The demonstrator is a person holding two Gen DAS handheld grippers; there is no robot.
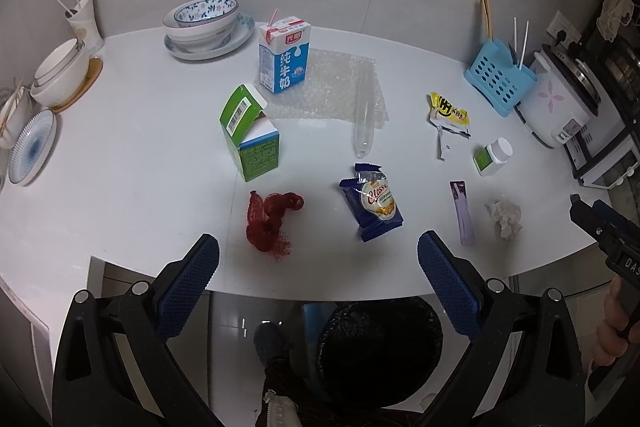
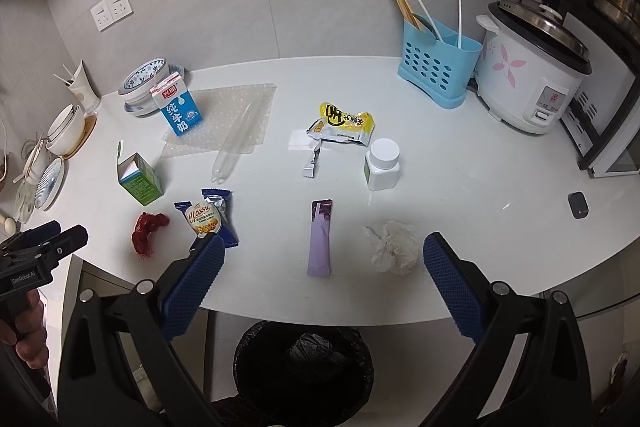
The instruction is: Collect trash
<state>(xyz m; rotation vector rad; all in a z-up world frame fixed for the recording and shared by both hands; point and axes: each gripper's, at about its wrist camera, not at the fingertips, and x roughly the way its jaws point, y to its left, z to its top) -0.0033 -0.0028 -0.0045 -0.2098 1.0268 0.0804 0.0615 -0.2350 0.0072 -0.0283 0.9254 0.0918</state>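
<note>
Left hand-held gripper: your blue pads are spread wide, gripping nothing, above the counter's near edge.
Right hand-held gripper: also spread and empty.
Bin: black-lined, on the floor below the counter edge, between your grippers.
Near trash: red mesh net, blue biscuit wrapper, purple sachet, crumpled tissue.
Farther trash: green carton, open at the top; milk carton standing on bubble wrap; yellow wrapper beside a white pill bottle.

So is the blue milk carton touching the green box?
Apart. The left wrist view shows bare white table between the blue milk carton and the green box.
</note>
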